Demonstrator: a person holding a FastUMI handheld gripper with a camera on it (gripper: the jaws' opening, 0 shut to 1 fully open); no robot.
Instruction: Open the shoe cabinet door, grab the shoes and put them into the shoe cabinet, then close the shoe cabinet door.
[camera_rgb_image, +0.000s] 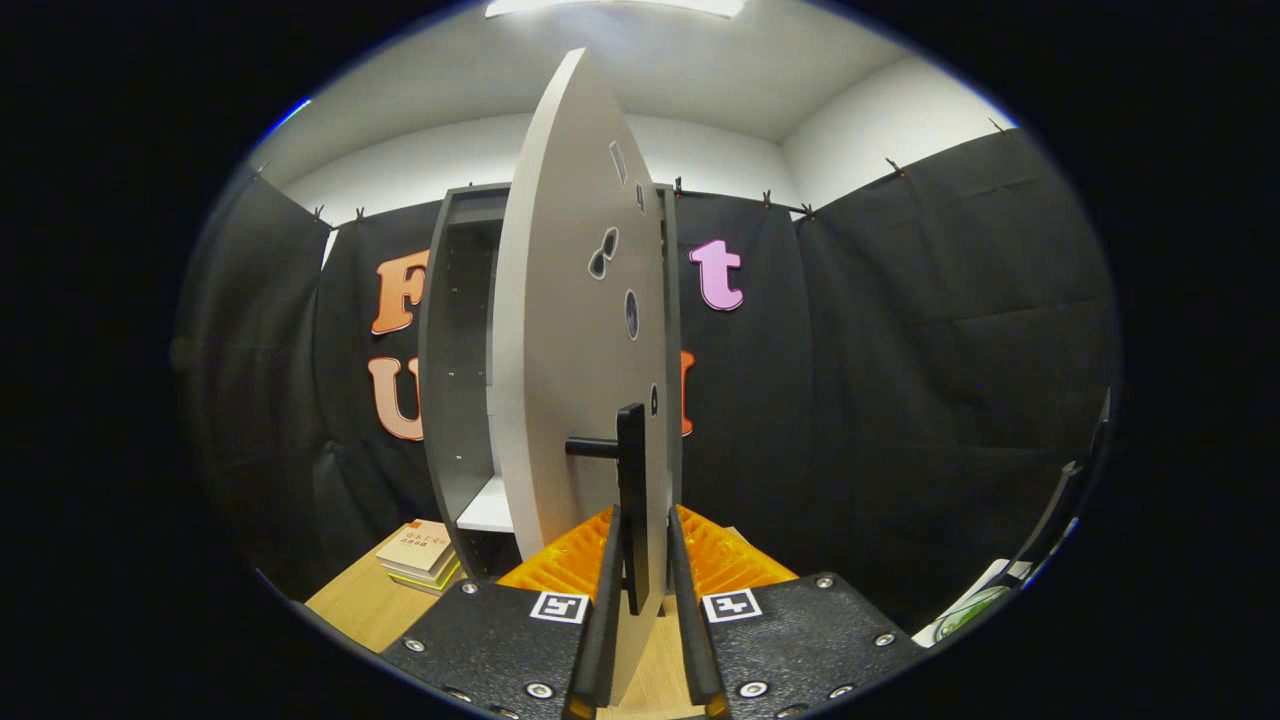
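Straddling door handle (631, 500): fingers (610, 590).

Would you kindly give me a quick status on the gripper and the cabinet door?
Gripper fingers closed around the black bar handle and door edge. Pale grey cabinet door swung open, edge-on ahead. Stack of books beside the cabinet, clear of the door.

Door (570, 330) stood edge-on straight ahead, swung out from the shoe cabinet (450, 350) behind it. Door handle (630, 490) sat between the gripper (640, 560) fingers (contact unclear). Stack of books (420, 555) lay on the table (360, 605), left of the cabinet base.
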